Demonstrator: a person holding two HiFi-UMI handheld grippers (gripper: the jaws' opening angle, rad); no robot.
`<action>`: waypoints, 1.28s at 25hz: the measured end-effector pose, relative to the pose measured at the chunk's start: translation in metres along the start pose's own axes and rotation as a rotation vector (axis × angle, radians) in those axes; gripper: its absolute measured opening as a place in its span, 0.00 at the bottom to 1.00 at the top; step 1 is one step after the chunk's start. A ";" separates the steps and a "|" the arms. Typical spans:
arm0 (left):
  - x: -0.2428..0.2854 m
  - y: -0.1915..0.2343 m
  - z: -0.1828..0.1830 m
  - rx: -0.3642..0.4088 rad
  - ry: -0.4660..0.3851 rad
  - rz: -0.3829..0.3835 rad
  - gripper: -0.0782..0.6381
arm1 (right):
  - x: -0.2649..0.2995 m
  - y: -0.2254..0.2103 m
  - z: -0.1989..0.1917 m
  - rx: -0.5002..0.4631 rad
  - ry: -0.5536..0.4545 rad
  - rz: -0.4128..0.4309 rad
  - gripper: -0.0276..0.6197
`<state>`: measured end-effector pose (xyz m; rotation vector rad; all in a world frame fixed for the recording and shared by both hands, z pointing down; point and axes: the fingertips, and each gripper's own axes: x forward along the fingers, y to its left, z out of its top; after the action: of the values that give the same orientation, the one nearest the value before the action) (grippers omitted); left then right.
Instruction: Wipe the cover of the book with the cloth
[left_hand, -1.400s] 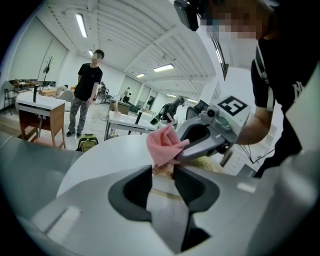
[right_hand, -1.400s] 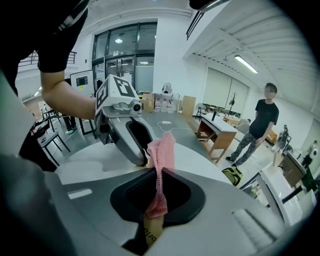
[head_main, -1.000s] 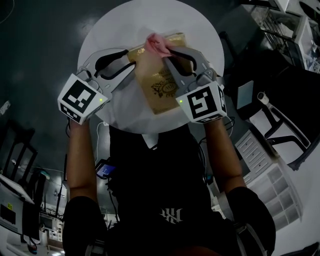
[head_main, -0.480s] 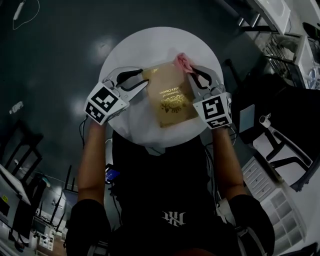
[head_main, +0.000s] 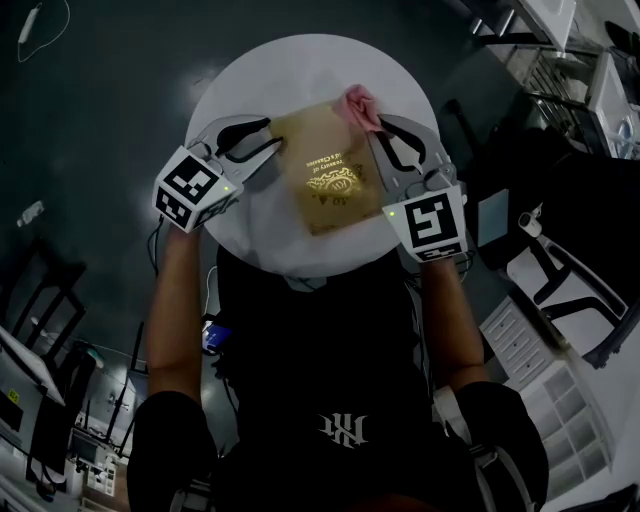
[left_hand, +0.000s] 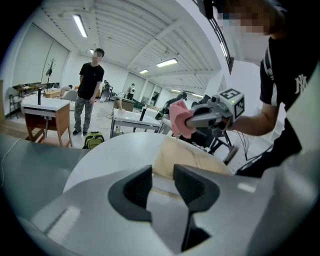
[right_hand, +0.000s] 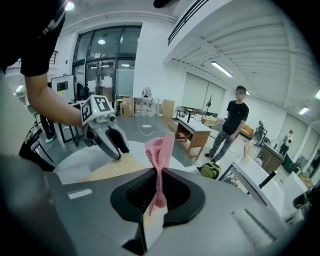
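A tan book (head_main: 325, 172) with a gold emblem lies flat on the round white table (head_main: 300, 70). My left gripper (head_main: 278, 142) is at the book's left edge, and its jaws stand a narrow gap apart with that edge (left_hand: 165, 156) between them. My right gripper (head_main: 372, 122) is shut on a pink cloth (head_main: 360, 103) at the book's far right corner. In the right gripper view the cloth (right_hand: 161, 150) sticks up from the pinched jaws. In the left gripper view the cloth (left_hand: 177, 117) hangs a little above the cover.
The table's rim is near on all sides, with dark floor around it. A black-and-white chair (head_main: 560, 290) and a drawer unit (head_main: 520, 330) stand to my right. Behind are desks (left_hand: 45, 107), a green backpack (left_hand: 92, 140) and a standing person (right_hand: 230, 125).
The right gripper has carried the pink cloth from the middle of the book's far edge to its far right corner. The left gripper has stayed at the book's left edge.
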<state>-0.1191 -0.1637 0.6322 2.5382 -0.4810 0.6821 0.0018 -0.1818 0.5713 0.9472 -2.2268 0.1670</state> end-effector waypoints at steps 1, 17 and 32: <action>0.001 -0.001 0.001 0.002 -0.002 -0.002 0.30 | -0.002 0.008 0.008 0.015 -0.022 0.018 0.08; 0.000 0.002 -0.003 -0.002 -0.036 -0.014 0.30 | 0.064 0.110 0.014 0.204 -0.011 0.272 0.08; 0.003 0.003 -0.002 -0.012 -0.041 -0.008 0.30 | 0.051 0.064 -0.023 0.085 0.086 0.147 0.08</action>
<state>-0.1190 -0.1654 0.6363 2.5454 -0.4874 0.6238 -0.0532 -0.1565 0.6307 0.8051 -2.2240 0.3651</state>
